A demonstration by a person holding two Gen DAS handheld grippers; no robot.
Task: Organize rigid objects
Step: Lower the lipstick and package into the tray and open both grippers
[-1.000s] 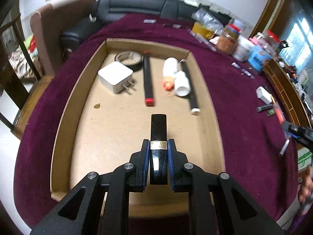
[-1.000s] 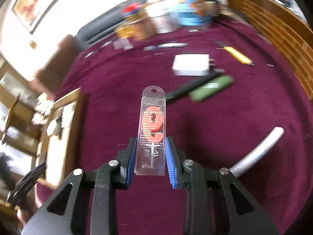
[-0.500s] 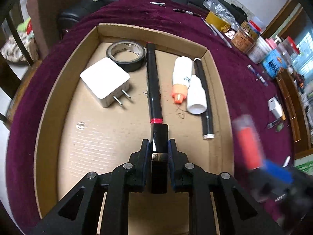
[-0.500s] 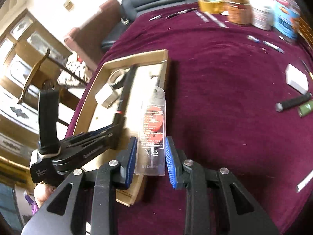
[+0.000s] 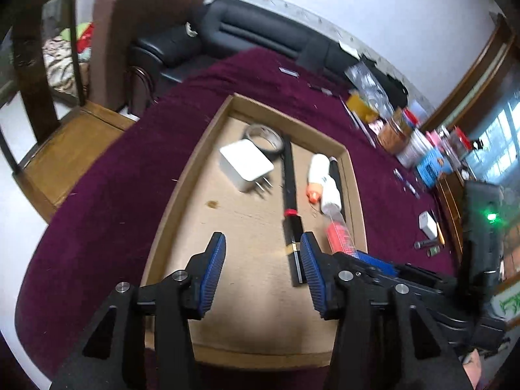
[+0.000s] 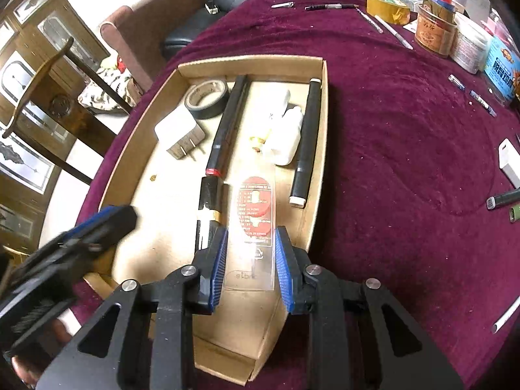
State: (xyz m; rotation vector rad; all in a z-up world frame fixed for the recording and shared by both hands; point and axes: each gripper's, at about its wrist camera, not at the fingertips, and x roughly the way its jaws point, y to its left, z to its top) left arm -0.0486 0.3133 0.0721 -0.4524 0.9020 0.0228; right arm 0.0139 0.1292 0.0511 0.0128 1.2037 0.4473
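A shallow cardboard tray [image 5: 191,175] [image 6: 317,149] lies on the maroon tablecloth. A black bar with a gold band [image 5: 294,253] [image 6: 208,208] lies in the tray, end to end with a long black marker with a red ring [image 5: 288,178] [image 6: 227,126]. My left gripper [image 5: 261,271] is open above the tray, the bar beside its right finger; it also shows in the right wrist view [image 6: 100,224]. My right gripper [image 6: 249,265] is shut on a clear packet with a red label [image 6: 253,224] [image 5: 339,239], held over the tray's right side.
The tray also holds a white charger [image 5: 245,165], a tape roll [image 6: 206,97], white bottles [image 6: 284,136] and a black pen [image 6: 307,139]. Jars and tubs [image 6: 455,32] stand at the far right. A white block [image 6: 510,161] and markers [image 6: 503,196] lie on the cloth at right.
My left gripper opened, let the black bar down into the tray and drew back. My right gripper carried the clear packet from the cloth to over the tray.
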